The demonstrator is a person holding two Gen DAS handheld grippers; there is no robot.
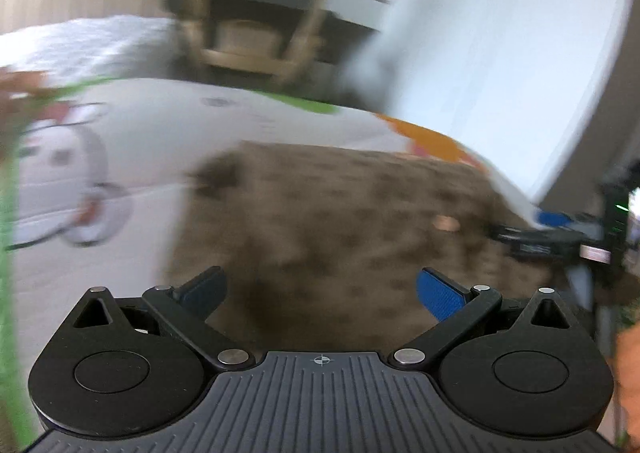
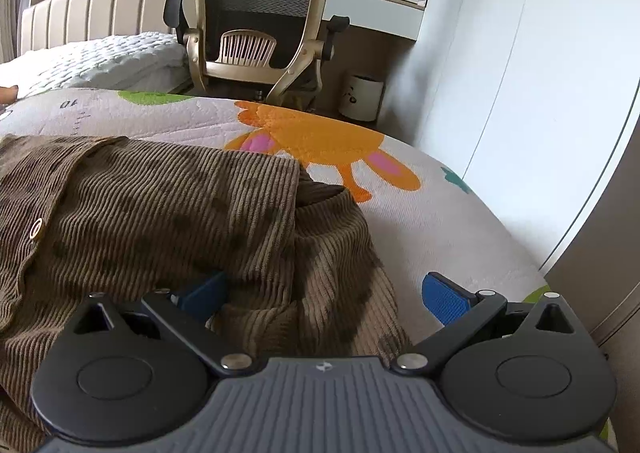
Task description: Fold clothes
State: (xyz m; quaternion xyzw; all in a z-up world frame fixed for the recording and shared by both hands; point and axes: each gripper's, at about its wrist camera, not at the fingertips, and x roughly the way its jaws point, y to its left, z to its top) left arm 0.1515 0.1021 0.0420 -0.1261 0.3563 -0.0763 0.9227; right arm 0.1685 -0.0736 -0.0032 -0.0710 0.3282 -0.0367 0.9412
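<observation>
A brown corduroy garment (image 2: 168, 213) lies on the patterned bed cover (image 2: 460, 229), with a sleeve folded over its body and a snap button at the left. My right gripper (image 2: 324, 297) is open, low over the garment's right edge, with nothing between its fingers. In the blurred left wrist view the same garment (image 1: 340, 221) fills the middle. My left gripper (image 1: 320, 293) is open and empty just above it. The right gripper (image 1: 560, 231) shows at that view's right edge.
A beige office chair (image 2: 260, 21) stands beyond the bed, beside a desk (image 2: 380, 17) and a small white bin (image 2: 362, 97). A white quilted blanket (image 2: 100, 61) lies at the back left. White wardrobe doors (image 2: 520, 73) rise on the right.
</observation>
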